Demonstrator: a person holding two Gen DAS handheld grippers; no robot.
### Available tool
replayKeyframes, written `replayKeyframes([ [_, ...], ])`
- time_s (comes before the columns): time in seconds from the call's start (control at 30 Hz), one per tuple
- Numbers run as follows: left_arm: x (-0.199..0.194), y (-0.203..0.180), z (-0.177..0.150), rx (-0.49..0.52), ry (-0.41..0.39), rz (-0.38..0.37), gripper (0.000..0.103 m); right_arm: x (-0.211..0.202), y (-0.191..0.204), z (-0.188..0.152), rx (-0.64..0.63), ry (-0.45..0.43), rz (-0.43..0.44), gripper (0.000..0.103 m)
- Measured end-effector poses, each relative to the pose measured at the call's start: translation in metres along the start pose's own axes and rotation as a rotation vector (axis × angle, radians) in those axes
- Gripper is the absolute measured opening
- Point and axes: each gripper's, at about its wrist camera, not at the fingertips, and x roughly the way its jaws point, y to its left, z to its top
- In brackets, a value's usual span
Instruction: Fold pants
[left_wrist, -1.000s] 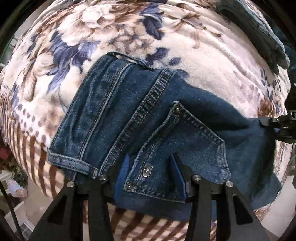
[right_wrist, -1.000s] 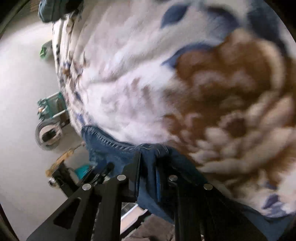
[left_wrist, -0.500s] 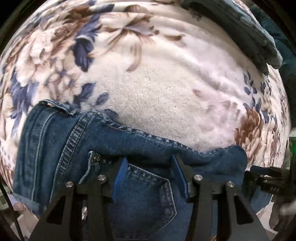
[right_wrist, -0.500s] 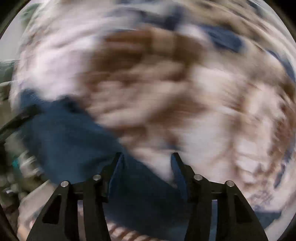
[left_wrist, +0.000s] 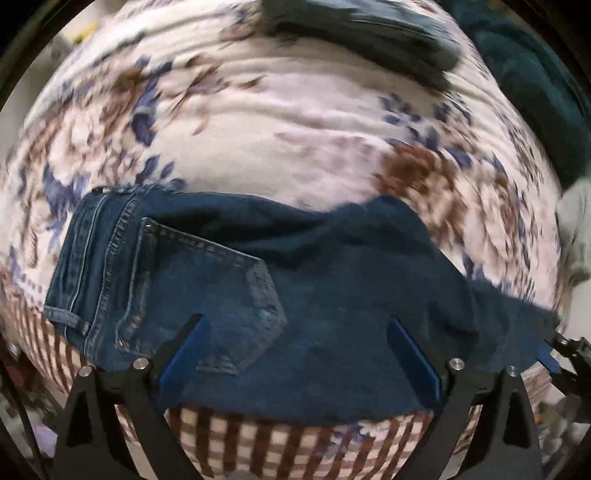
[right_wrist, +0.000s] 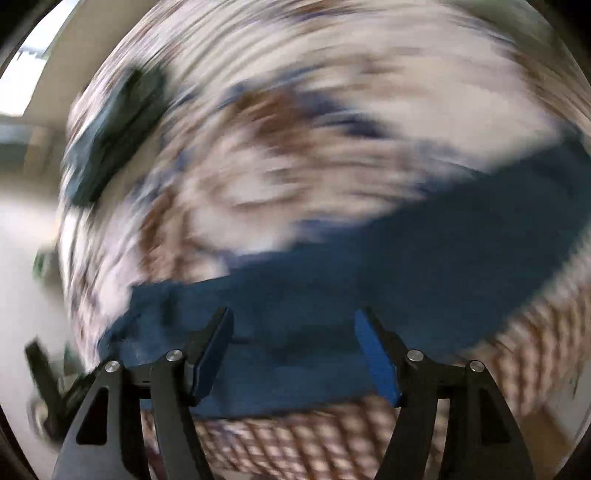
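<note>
The dark blue jeans (left_wrist: 258, 280) lie folded near the front edge of the floral blanket (left_wrist: 295, 122), back pocket up. My left gripper (left_wrist: 299, 347) is open wide just above them, holding nothing. My right gripper (right_wrist: 293, 347) is also open and empty over the plain denim (right_wrist: 388, 266); that view is heavily blurred. The right gripper's tip also shows at the right edge of the left wrist view (left_wrist: 561, 350), beside the jeans' right end.
A folded stack of dark clothes (left_wrist: 369, 33) lies at the far side of the blanket, also a dark blur in the right wrist view (right_wrist: 110, 140). A dark green cloth (left_wrist: 532, 92) is at the far right. The blanket's checked border (left_wrist: 280, 443) hangs at the near edge.
Both grippers have opened and let go of the jeans, which now lie flat on the blanket. Both cameras have pulled back; the right one is swinging fast.
</note>
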Motion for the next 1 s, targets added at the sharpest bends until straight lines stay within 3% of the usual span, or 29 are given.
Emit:
replayKeyframes([
  [0.13, 0.002, -0.04, -0.012, 0.054, -0.035, 0.036, 0.098, -0.048, -0.117, -0.008, 0.23, -0.143, -0.098, 0.071],
  [0.23, 0.019, -0.083, -0.024, 0.048, -0.033, 0.05, 0.098, -0.071, -0.213, 0.013, 0.378, -0.241, -0.146, 0.071],
  [0.33, 0.035, -0.11, -0.034, -0.006, -0.026, 0.058, 0.098, -0.066, -0.293, 0.044, 0.491, -0.272, -0.103, 0.071],
  [0.47, 0.052, -0.131, -0.047, -0.105, -0.011, 0.094, 0.098, -0.029, -0.37, 0.082, 0.613, -0.223, 0.025, 0.071],
  [0.53, 0.059, -0.138, -0.052, -0.145, -0.006, 0.11, 0.098, -0.014, -0.387, 0.092, 0.639, -0.214, 0.115, 0.072],
  [0.6, 0.063, -0.146, -0.055, -0.159, -0.015, 0.132, 0.098, -0.015, -0.387, 0.098, 0.602, -0.241, 0.132, 0.066],
  [0.63, 0.064, -0.149, -0.056, -0.157, -0.017, 0.147, 0.098, -0.017, -0.38, 0.1, 0.533, -0.259, 0.163, 0.031],
  [0.67, 0.065, -0.152, -0.056, -0.154, -0.022, 0.162, 0.098, -0.016, -0.371, 0.1, 0.485, -0.248, 0.172, 0.011],
  [0.77, 0.066, -0.158, -0.054, -0.145, -0.025, 0.19, 0.098, -0.028, -0.373, 0.099, 0.443, -0.276, 0.231, 0.009],
  [0.83, 0.064, -0.162, -0.051, -0.136, -0.036, 0.192, 0.098, -0.038, -0.399, 0.097, 0.517, -0.299, 0.282, 0.009],
  [1.0, 0.069, -0.179, -0.045, -0.094, -0.035, 0.194, 0.098, -0.02, -0.429, 0.098, 0.527, -0.211, 0.344, 0.013],
])
